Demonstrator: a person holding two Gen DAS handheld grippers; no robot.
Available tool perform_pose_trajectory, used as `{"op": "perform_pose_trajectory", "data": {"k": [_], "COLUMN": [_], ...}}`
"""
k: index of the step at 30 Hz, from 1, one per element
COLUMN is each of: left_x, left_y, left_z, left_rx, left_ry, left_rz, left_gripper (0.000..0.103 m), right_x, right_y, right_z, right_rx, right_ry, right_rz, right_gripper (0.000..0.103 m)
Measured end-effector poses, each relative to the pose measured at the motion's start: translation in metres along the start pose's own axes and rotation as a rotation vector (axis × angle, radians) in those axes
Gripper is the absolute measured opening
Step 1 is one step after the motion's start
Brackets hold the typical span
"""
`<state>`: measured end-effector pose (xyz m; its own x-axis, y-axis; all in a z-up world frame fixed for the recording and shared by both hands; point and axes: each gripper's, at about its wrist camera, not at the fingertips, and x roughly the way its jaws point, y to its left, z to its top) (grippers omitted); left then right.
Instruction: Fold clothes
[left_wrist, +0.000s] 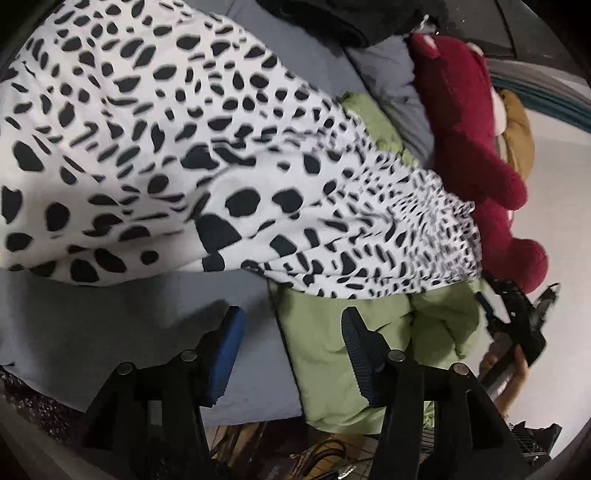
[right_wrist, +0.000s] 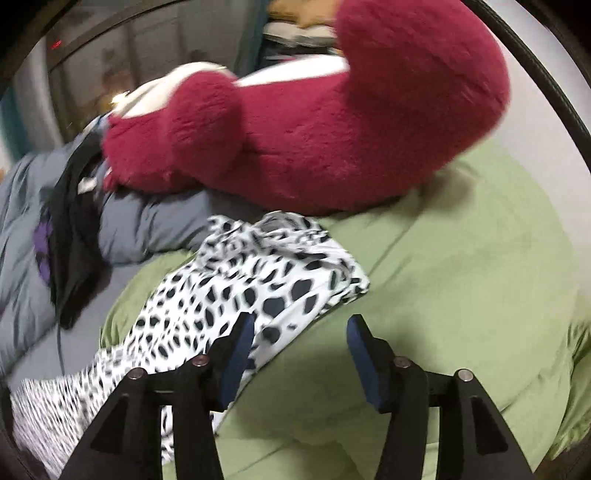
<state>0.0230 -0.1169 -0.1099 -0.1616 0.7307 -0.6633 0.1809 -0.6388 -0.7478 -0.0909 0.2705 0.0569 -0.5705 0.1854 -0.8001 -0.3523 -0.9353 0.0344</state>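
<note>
Both handheld grippers looked alike: the left gripper (left_wrist: 291, 328) and the right gripper (right_wrist: 301, 332) each had two black, angular plastic arms studded with round silver pivot pins, ending in blue ribbed rubber pads (left_wrist: 231, 354) with a stepped, grooved face.

The white garment with black spots (left_wrist: 177, 155) lies spread over the grey bed cover (left_wrist: 110, 325), its wide part smooth and its narrower end gathered into fine folds beside the red plush toy (left_wrist: 469, 155). That end rests on a green garment (left_wrist: 332, 350), which lies flat beneath it and hangs a little over the bed's edge. In the right wrist view the spotted cloth (right_wrist: 258, 280) ends in a crumpled, bunched edge on the green cloth (right_wrist: 461, 266), near the plush toy (right_wrist: 332, 122), which lies on the green cloth's far side.
</note>
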Motion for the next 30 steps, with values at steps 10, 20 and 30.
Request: {"op": "perform_pose_trajectory", "data": {"k": [10, 20, 30], "left_x": [-0.060, -0.099, -0.097], "left_y": [0.018, 0.095, 0.103], "left_z": [0.021, 0.025, 0.020], "left_rx": [-0.055, -0.357, -0.325], "left_ry": [-0.237, -0.400, -0.312], "left_rz": [-0.019, 0.087, 0.046], "left_gripper": [0.056, 0.056, 0.056], "right_x": [0.052, -0.027, 0.020], "right_y": [0.003, 0.030, -0.035], "right_z": [0.010, 0.023, 0.002], "right_rx": [0.047, -0.069, 0.053], "right_ry": [0.068, -0.210, -0.032], "right_rz": [-0.046, 0.114, -0.095], "right_gripper": [0.049, 0.006, 0.006]}}
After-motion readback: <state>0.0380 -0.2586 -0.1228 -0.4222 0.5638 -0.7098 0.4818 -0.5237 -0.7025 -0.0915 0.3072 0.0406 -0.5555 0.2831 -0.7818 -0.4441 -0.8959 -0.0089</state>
